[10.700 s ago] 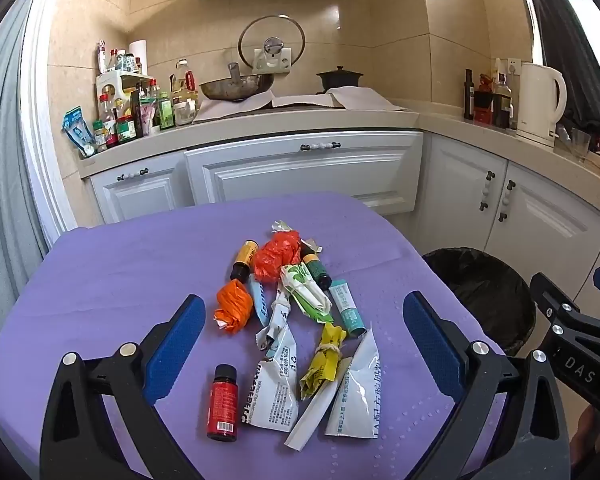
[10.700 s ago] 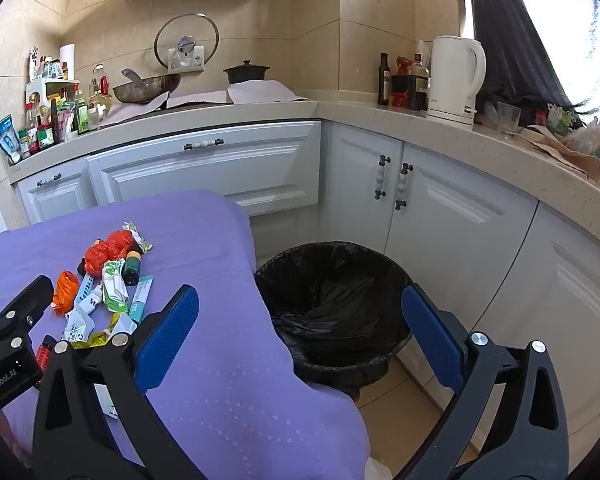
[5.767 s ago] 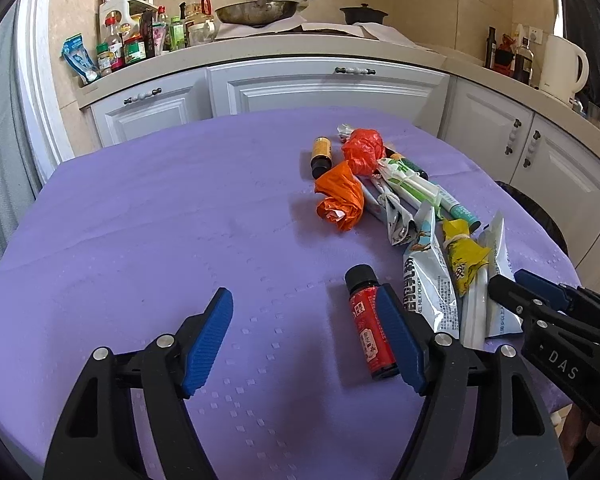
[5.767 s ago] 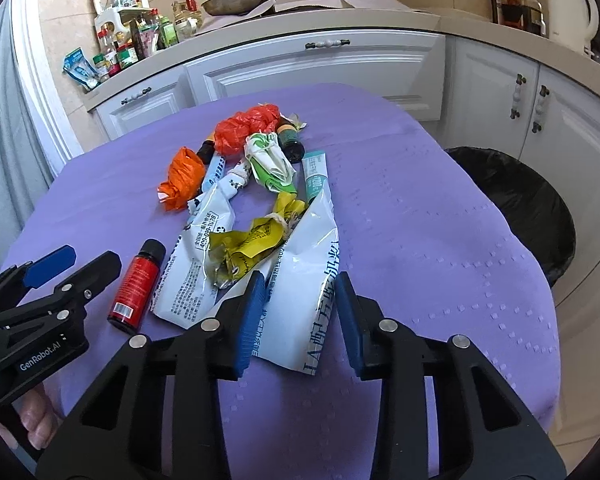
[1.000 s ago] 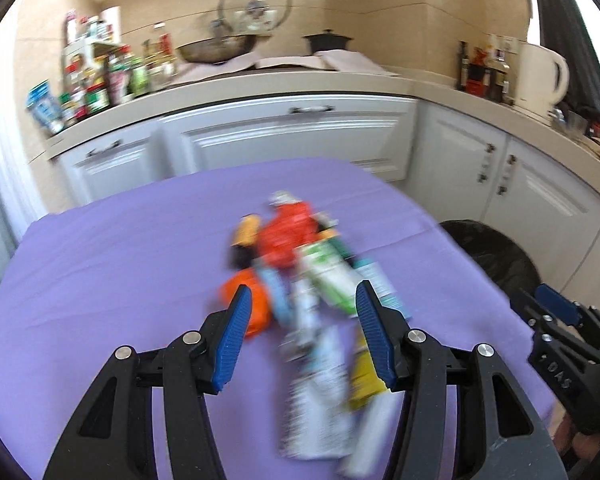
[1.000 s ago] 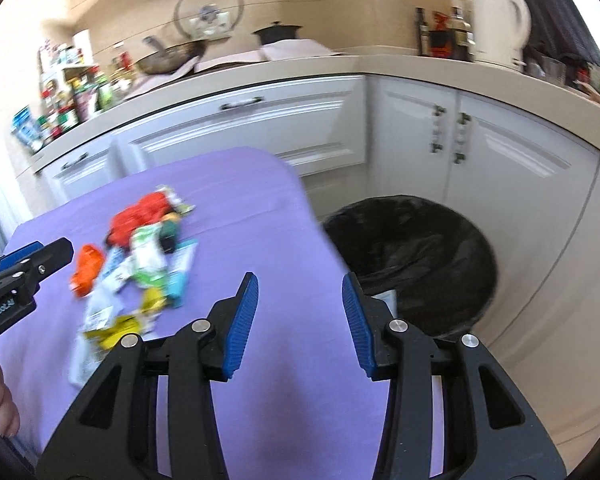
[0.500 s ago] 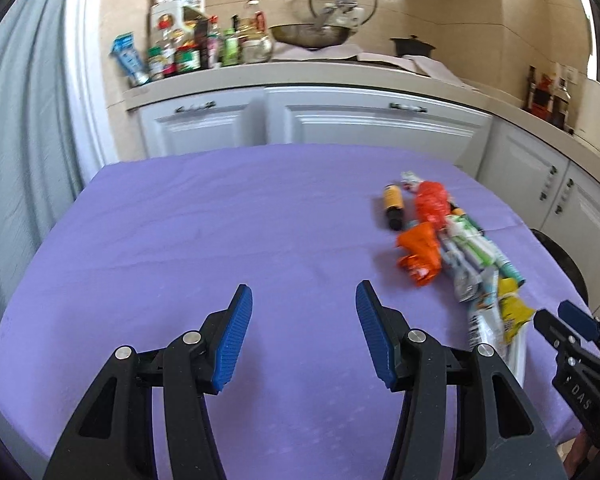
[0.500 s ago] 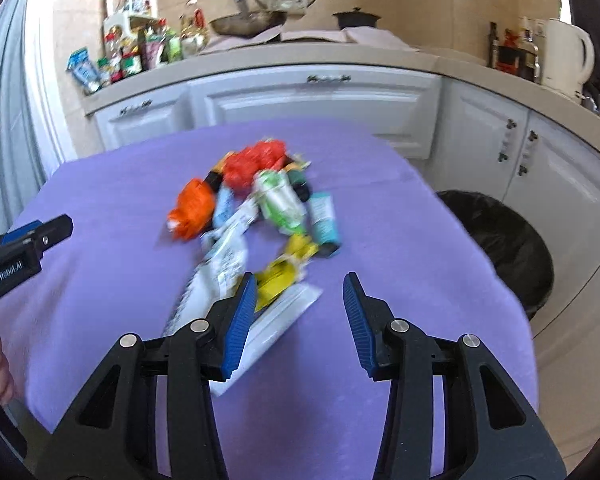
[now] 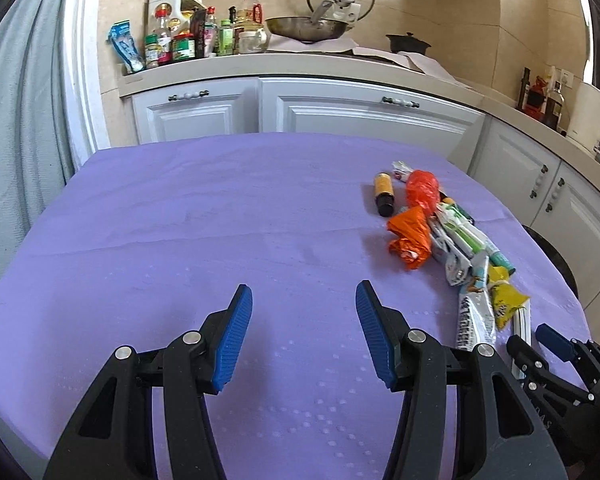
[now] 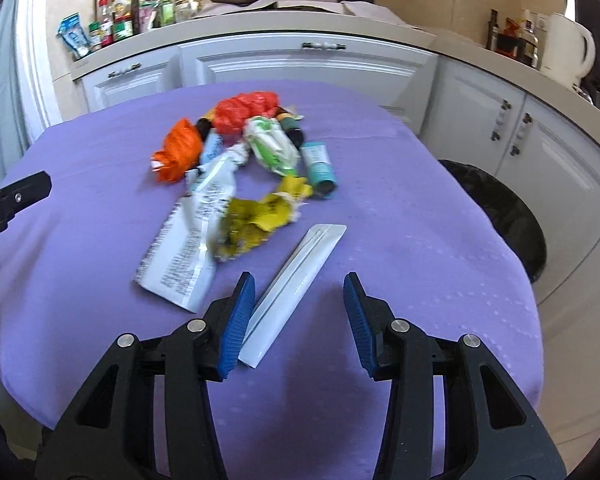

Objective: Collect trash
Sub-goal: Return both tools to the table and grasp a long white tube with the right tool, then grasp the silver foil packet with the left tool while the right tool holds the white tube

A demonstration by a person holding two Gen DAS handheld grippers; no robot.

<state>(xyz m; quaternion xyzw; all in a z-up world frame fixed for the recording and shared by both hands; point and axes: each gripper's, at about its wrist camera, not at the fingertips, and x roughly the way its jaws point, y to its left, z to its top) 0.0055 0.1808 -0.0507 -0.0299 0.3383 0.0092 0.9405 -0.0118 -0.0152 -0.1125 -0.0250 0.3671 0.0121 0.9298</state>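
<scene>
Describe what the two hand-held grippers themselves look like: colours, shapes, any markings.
Both look alike. The left hand-held gripper and the right hand-held gripper each have two black angular plastic arms with triangular cut-outs and silver round pivot bolts, ending in blue ribbed finger pads. White lettering is printed on the side of each body, too partial to read. No cables or sleeves show.

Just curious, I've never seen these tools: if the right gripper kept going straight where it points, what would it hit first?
Probably the white folded wrapper, lying on the purple tablecloth between the right gripper's open fingers, nearer the left one. Depth is hard to judge here.
</scene>
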